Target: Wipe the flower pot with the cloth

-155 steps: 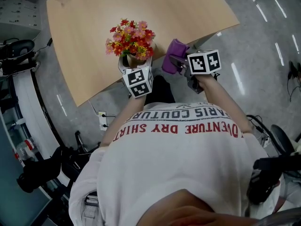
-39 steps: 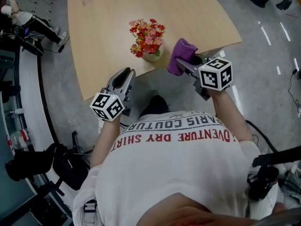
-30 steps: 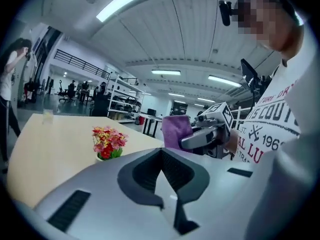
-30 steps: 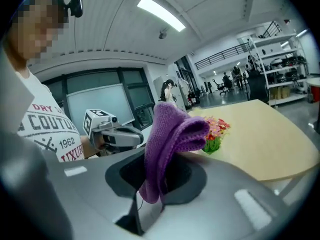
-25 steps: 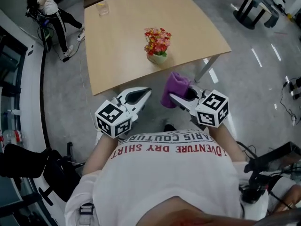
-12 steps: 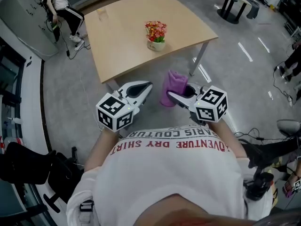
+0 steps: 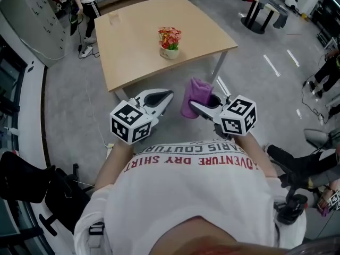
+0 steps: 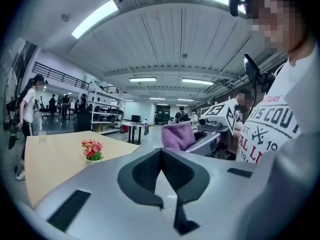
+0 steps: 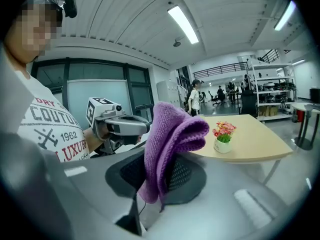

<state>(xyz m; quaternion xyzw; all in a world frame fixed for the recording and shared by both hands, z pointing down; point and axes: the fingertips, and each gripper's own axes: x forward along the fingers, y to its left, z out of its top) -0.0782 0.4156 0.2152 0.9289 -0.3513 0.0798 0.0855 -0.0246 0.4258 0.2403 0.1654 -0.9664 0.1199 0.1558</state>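
A: State of the left gripper (image 8: 161,153)?
B: Shut, pads pressed together, nothing between them. Held up over the grey floor (image 7: 69,105), pointing toward the table (image 7: 133,57).
A: And the right gripper (image 7: 194,106)?
B: Clamped on the purple cloth (image 9: 167,134). Pinched low down, with the rest of the fabric folded and standing up above the jaws.
A: Whereabouts of the flower pot (image 7: 170,52)?
B: Upright on the light wooden table, toward its near right part. Small and white, filled with red, pink and orange flowers (image 7: 170,35). Well apart from both grippers, touched by neither.
A: Cloth against the pot, then?
B: No. Well short of it, out over the floor in front of the table.
A: Anything else on the table?
B: A clear cup (image 7: 113,19) by the far left corner, well apart from the pot.
A: Placing of the two grippers relative to each other?
B: Side by side in front of a white printed shirt (image 7: 196,185), near each other, tips angled slightly inward. Marker cube on each, at the wrist end.
A: Surroundings?
B: Large open room, strip lights overhead, shelving at the back.
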